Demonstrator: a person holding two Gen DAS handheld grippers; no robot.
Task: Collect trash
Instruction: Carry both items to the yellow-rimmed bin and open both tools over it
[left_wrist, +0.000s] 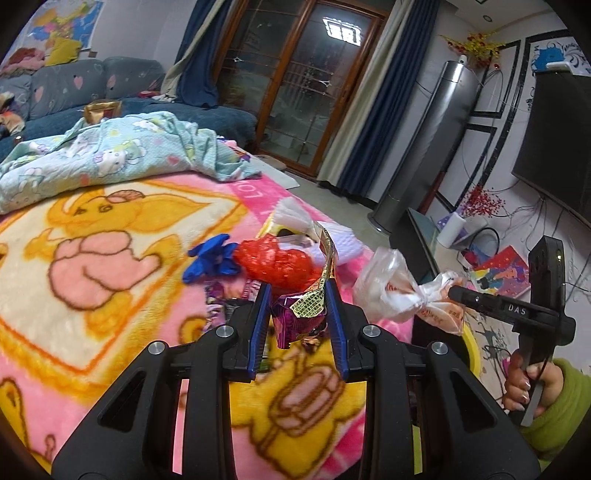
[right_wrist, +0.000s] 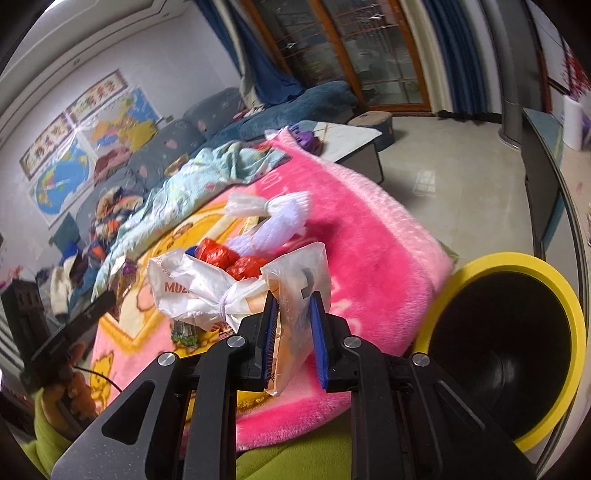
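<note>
The left gripper (left_wrist: 297, 295) is clamped on a purple snack wrapper (left_wrist: 299, 317) lifted above the pink cartoon blanket (left_wrist: 110, 266), and the right gripper (right_wrist: 293, 321) pinches a knotted white plastic bag (right_wrist: 207, 288) over the blanket's edge. Red bags (left_wrist: 280, 262), a blue scrap (left_wrist: 212, 260) and a lavender bundle (right_wrist: 273, 221) lie just beyond. A yellow-rimmed black bin (right_wrist: 517, 354) stands beside the blanket on the tiled floor (right_wrist: 461, 192), with the blue sofa (left_wrist: 74, 92) and glazed wooden doors (left_wrist: 306, 85) behind.

Trash, on pink cartoon blanket (left_wrist: 110, 229):
- purple wrapper (left_wrist: 299, 317), crumpled, gold label, clamped between left gripper (left_wrist: 298, 306) fingers.
- white bag (right_wrist: 207, 291), knotted, clamped by right gripper (right_wrist: 293, 314).
- red bag (left_wrist: 277, 264), crumpled.
- blue scrap (left_wrist: 214, 260), beside red bag.
- bin (right_wrist: 517, 347), yellow rim, black inside, beside blanket.
</note>
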